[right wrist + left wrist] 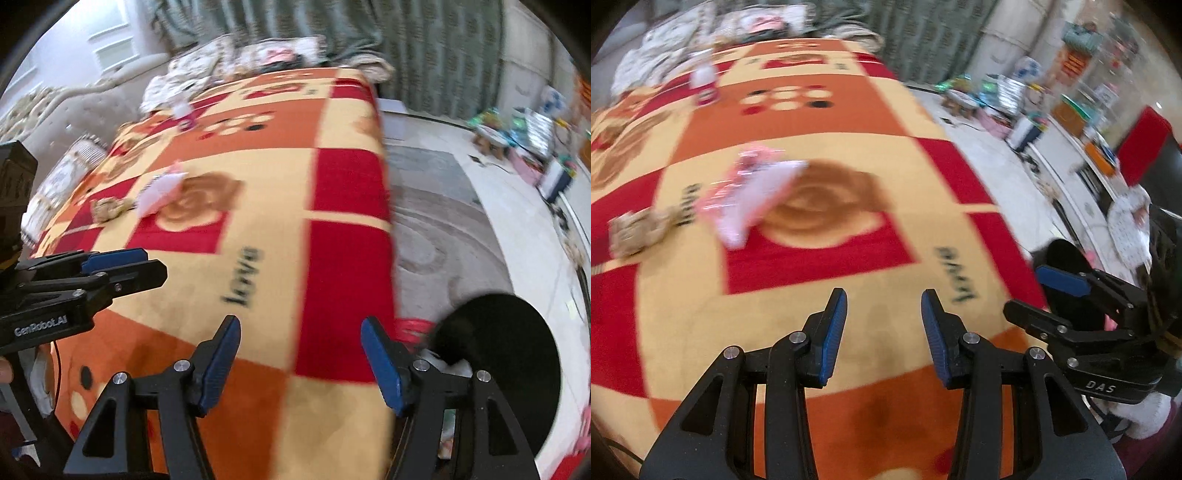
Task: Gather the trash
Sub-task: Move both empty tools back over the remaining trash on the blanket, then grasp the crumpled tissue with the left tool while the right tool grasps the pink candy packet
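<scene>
Ahead-left on blanket (923, 206): pink wrapper (746, 195), long axis diagonal. Left gripper (884, 306) nearer; right gripper (301, 332) alongside; both spread apart, empty.

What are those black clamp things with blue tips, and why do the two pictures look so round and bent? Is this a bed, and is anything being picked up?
No robot here: a person carries a hand-held two-finger gripper in each hand, each with a wide-angle camera looking along its fingers, which bends the view. One picture looks past the left gripper, the other past the right gripper; each also catches the other at its edge. Both are open and empty. Below them is a bed with a red, orange and cream blanket. On it lie a pink and white wrapper, a crumpled tan scrap and, farther off, a small white and pink bottle. A black round bin stands on the floor beside the bed.
</scene>
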The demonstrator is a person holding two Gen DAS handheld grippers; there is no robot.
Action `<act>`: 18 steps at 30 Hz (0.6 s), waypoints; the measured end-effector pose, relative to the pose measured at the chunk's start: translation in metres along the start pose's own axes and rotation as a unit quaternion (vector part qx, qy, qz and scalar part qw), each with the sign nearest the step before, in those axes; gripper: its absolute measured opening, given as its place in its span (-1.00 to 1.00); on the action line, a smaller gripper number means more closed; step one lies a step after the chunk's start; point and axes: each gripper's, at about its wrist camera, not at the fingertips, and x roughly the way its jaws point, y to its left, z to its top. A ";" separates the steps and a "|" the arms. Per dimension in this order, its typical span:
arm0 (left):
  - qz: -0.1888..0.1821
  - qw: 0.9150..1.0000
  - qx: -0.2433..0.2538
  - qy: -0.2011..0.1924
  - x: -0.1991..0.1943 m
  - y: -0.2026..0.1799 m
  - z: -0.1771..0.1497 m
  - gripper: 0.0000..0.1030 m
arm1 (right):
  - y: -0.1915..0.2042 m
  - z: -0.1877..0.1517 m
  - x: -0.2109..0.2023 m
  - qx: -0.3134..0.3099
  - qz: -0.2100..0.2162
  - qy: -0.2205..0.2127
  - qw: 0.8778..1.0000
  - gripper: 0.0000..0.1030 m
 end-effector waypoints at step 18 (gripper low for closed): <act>0.066 0.992 -0.095 -0.050 -0.029 0.197 0.040 0.15 | 0.151 0.122 0.108 -0.128 0.081 0.014 0.988 0.70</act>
